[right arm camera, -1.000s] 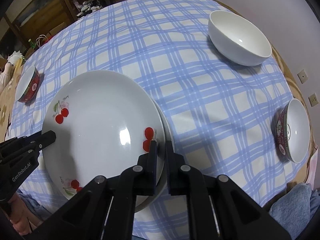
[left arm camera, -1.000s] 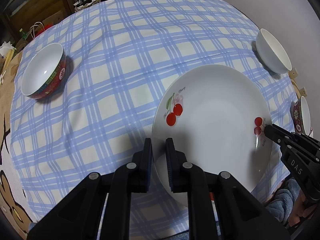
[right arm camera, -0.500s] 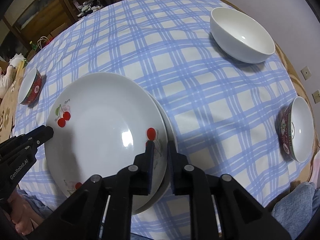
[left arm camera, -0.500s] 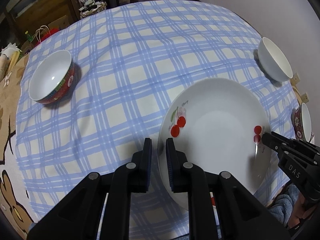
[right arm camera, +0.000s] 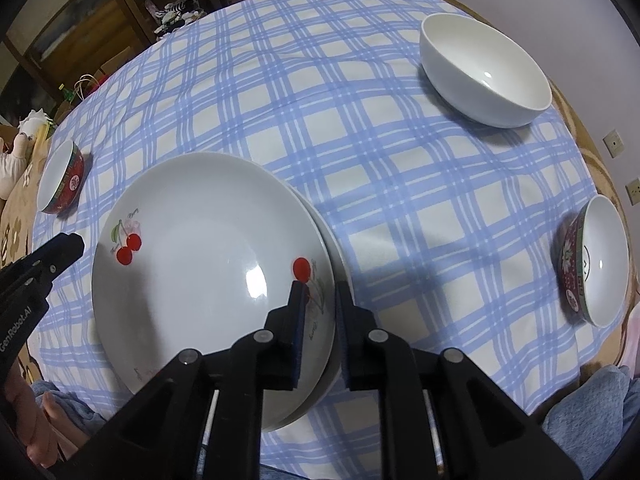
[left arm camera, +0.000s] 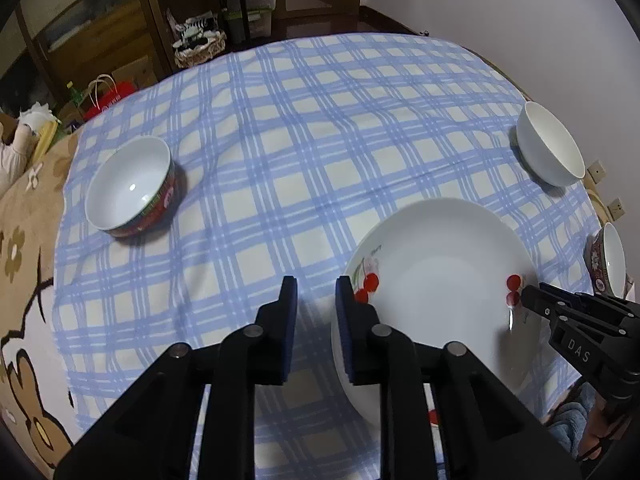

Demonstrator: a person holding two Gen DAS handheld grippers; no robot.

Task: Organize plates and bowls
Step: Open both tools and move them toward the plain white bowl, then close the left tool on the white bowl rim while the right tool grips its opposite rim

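The cherry plate (right arm camera: pixel 208 264) is the landmark; it rests on a second plate (right arm camera: pixel 334 276) near the front edge of the worktop (right arm camera: pixel 360 128).

Left of the plate, the red-patterned bowl (left arm camera: pixel 130 188) stands well apart. The left gripper (left arm camera: pixel 313 308) hovers at the plate's left rim, jaws released and holding nothing. The right gripper (right arm camera: pixel 320 312) straddles the plate's right rim, jaws parted, not clamped. Right of the plate stand the white bowl (right arm camera: pixel 486 70) and a second red-patterned bowl (right arm camera: pixel 596 260).

Risk: the stack sits near the front edge; an uneven lift or a nudge from either jaw could slide a plate off.

Count: two plates, three bowls.
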